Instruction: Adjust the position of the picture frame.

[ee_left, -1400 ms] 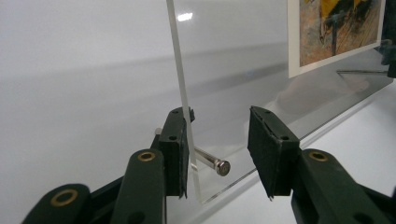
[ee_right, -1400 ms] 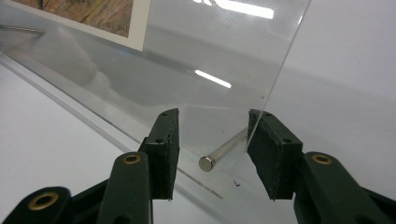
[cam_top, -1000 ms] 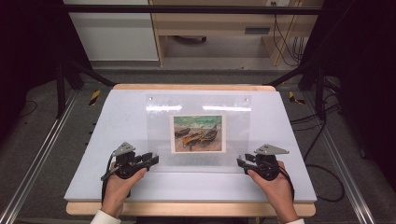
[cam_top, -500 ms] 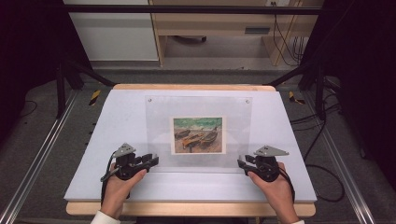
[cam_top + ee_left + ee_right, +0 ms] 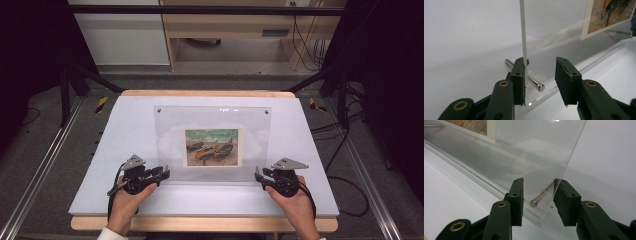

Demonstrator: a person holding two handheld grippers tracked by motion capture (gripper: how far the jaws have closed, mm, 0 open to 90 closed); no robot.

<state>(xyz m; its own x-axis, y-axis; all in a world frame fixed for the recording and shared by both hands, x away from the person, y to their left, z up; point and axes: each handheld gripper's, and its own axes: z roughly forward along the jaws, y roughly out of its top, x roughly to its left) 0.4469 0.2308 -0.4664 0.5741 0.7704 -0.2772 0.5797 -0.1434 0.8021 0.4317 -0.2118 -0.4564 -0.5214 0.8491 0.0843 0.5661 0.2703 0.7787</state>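
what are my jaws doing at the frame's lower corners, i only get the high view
observer: In the left gripper view the left hand-held gripper is open. Its jaws straddle the side edge of the clear panel; one pad lies against the panel and the other stands clear.
operator: anything else in that gap
observer: Yes, a metal pin runs through the panel's corner, with its head between the jaws.
operator: and the right one
observer: The right hand-held gripper is open too, with a second pin between its jaws and the panel's edge close to one pad.
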